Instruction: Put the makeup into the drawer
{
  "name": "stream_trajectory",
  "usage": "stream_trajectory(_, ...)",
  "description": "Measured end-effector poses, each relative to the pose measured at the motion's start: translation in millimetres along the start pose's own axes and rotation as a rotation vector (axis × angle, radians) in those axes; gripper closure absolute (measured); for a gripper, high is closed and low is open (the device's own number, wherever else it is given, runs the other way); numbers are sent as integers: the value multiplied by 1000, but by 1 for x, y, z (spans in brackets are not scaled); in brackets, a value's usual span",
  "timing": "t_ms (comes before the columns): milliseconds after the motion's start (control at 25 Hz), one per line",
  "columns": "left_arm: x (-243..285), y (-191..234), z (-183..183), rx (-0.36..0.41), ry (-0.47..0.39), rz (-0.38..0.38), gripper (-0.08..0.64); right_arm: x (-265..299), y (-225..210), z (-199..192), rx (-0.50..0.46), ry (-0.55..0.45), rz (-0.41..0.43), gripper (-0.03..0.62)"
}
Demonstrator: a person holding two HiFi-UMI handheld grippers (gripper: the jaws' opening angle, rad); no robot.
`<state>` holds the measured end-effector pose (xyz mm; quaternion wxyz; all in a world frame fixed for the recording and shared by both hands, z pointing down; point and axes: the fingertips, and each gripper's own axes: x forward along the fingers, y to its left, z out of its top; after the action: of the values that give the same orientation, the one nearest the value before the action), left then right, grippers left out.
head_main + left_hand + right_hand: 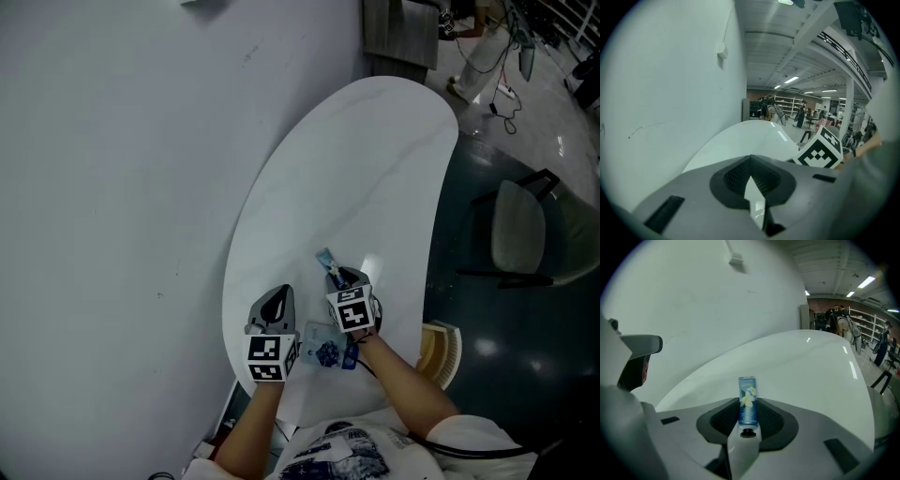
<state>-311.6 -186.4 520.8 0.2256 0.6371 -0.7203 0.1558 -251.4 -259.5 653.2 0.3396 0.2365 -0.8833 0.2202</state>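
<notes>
Tube (747,397), blue, white-flower label, sits clamped in my right gripper (748,411) over the white table (375,169); my left gripper (751,182) is closed, empty.

Stock on view, as I am counting it from the remote station:

- White table (375,169): one.
- Grippers: two, the left gripper (277,305) and the right gripper (347,278), both hovering by the table's near edge.
- Marker cubes: two, a left cube (267,356) and a right cube (352,309).
- Blue tube (748,401), flower-printed: one.
- Chair (518,225): one, standing off the table's right edge.
</notes>
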Motion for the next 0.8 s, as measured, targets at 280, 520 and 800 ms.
stream_trajectory(280,-24,-4,-8,-3,-11,4,526,-32,9,-8,-14,-15,-6,463)
stream_trajectory(520,-48,-15,-8,13,-40,-25,526,-69,16,-6,-1,-56,-33,463)
stream_trajectory(800,-82,-21,-9,27,-78,-62,526,-113,34,-5,3,-116,-59,463)
